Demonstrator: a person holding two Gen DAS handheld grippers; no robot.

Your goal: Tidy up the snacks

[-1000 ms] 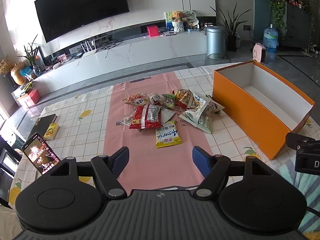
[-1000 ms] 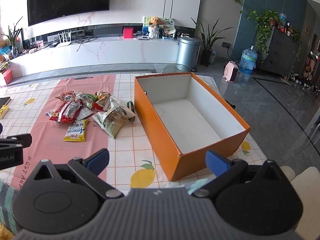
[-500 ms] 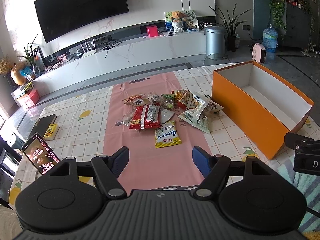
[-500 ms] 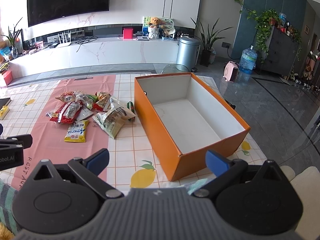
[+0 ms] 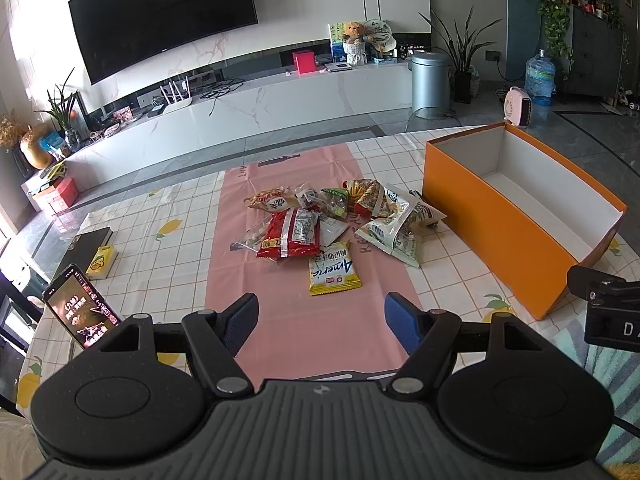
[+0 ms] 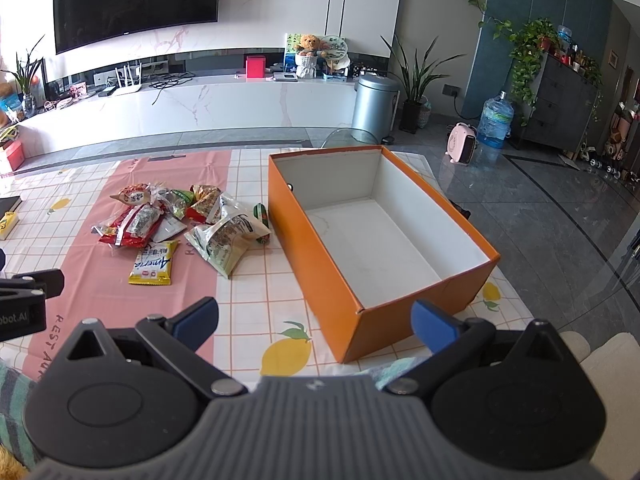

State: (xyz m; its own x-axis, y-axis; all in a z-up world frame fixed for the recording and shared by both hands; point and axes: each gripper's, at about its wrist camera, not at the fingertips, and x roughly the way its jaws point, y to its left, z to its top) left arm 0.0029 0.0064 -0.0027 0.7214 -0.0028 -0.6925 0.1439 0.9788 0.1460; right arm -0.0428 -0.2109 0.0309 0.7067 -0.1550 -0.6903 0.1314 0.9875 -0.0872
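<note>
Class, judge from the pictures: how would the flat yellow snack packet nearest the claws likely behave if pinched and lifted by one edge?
The yellow packet lies flat and thin, so it is probably light and would likely droop. Its glossy wrapper may slip between the pads. It seems unlikely to roll.

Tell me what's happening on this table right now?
A person holds two grippers above the table, both open and empty. The left gripper faces a pile of snack packets on the pink runner, with the yellow packet nearest. The right gripper faces the open orange cardboard box, which is still empty. No snack has been picked up yet.
</note>
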